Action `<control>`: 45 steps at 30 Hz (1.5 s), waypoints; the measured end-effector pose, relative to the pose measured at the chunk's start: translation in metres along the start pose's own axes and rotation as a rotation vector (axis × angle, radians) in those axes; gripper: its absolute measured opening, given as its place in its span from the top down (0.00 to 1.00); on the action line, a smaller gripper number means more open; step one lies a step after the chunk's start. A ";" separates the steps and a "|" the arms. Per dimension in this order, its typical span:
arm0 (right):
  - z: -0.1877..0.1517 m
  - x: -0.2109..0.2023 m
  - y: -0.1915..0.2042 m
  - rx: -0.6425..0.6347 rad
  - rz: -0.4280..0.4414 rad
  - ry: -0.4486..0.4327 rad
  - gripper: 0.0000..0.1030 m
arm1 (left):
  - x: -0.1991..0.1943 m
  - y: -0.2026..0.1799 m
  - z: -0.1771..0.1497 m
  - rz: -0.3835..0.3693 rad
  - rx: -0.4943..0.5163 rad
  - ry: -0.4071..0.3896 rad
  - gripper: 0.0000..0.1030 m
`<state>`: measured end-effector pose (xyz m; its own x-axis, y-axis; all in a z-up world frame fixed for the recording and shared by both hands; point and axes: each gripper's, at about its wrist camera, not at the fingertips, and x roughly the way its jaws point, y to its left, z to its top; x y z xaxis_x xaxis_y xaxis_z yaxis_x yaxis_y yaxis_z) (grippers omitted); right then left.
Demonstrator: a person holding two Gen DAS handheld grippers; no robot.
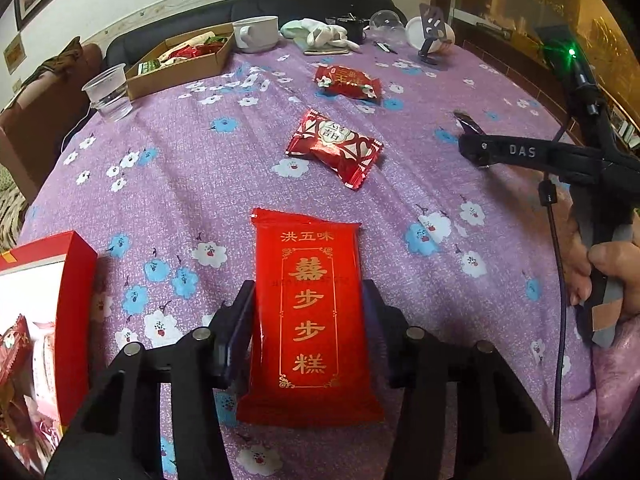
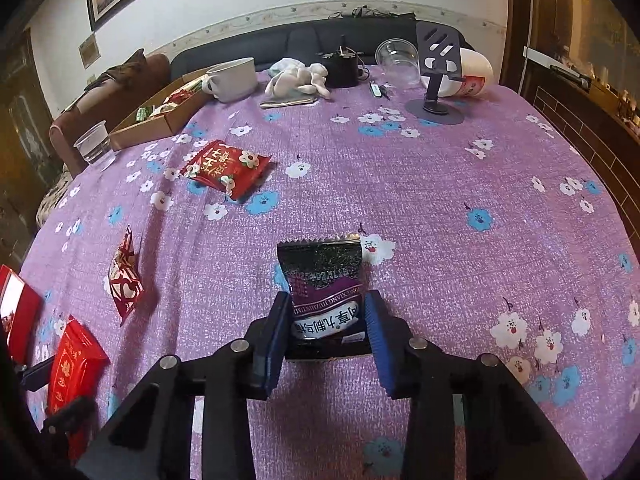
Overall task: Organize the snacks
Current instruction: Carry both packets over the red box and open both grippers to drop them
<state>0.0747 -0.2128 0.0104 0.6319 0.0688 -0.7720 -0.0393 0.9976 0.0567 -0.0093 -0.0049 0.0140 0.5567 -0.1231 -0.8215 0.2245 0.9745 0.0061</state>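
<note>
We see the left claw [image 1: 308, 320] closed on a long red packet [image 1: 310, 320] printed with gold characters; its 2 pads press the packet's long edges, and the packet lies flat on the bench [image 1: 180, 184], which is covered by a purple cloth with blue and white flowers. Just to the left of that claw stands an open red box [image 1: 74, 312] with several wrapped snacks inside.

Beyond the long packet, 2 more red snacks lie well apart from it: a red and silver wrapper [image 1: 335, 148] nearer, and a red flowered wrapper [image 1: 348, 82] farther back. At the right of the left wrist view we see a hand [image 1: 604, 276] holding the handle of the right tool, whose arm reaches over the cloth.

In the right wrist view, the right claw [image 2: 326, 332] grips a small dark purple packet [image 2: 324, 280] with a white label. The blue pads [image 2: 378, 336] press its lower sides, and its crimped top edge points away from the camera. We cannot tell whether the packet still touches the cloth.

At the far left of the bench sits a brown cardboard tray [image 2: 160, 120] with green and red snacks in it, a clear plastic cup [image 2: 94, 144] beside it, and a white mug [image 2: 234, 78] behind it. Farther right along the back we see a pale soft toy [image 2: 300, 78], a tipped clear cup [image 2: 398, 60] and a dark phone stand [image 2: 436, 68].
</note>
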 end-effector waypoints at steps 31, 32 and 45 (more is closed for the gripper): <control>-0.011 -0.094 0.113 0.068 0.647 -0.088 0.66 | -0.147 0.104 -0.050 0.269 -0.185 -0.334 0.53; -0.012 -0.101 0.128 0.043 0.655 -0.100 0.66 | -0.149 0.112 -0.053 0.291 -0.201 -0.339 0.53; -0.059 -0.126 0.285 -0.139 0.736 -0.165 0.66 | -0.161 0.187 -0.089 0.446 -0.331 -0.351 0.53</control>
<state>-0.0615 0.0629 0.0864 0.5124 0.7246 -0.4608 -0.5845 0.6874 0.4310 -0.1282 0.2142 0.0966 0.7799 0.3065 -0.5458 -0.3147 0.9457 0.0815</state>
